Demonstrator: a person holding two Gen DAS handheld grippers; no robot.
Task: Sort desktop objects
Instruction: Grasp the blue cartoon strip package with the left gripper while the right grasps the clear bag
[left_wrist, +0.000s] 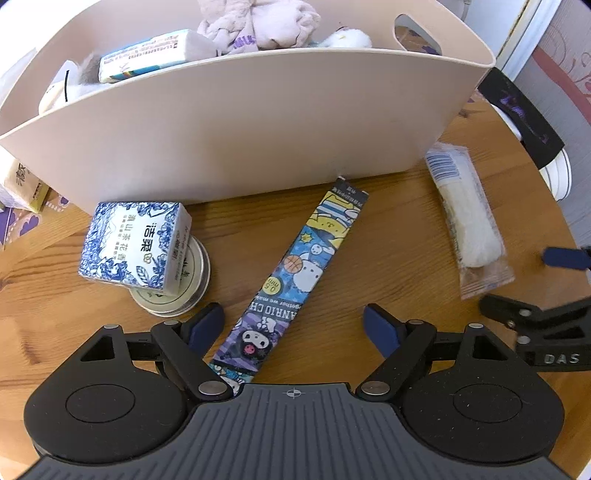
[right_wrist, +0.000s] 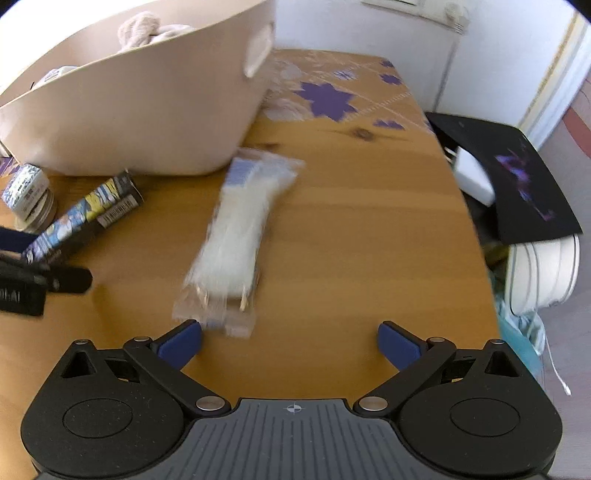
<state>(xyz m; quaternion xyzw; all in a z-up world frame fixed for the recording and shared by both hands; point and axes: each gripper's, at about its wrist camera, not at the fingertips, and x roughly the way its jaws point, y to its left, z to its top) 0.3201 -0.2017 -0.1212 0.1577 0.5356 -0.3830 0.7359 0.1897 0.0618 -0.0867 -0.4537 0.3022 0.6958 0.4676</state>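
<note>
Both grippers gape wide, holding nothing: the left gripper (left_wrist: 293, 325) straddles the cartoon pen box (left_wrist: 291, 280) lying before the beige basket (left_wrist: 236, 125); the right gripper (right_wrist: 290, 341) faces the clear-wrapped white packet (right_wrist: 236, 236).

Black claw (left_wrist: 293, 325), blue fingertips (left_wrist: 208, 325)

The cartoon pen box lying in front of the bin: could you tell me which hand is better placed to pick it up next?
Left, probably. The pen box runs up between the open left tongs, its near end beneath them. The right tongs, also open, face the clear packet instead, further right.
</note>
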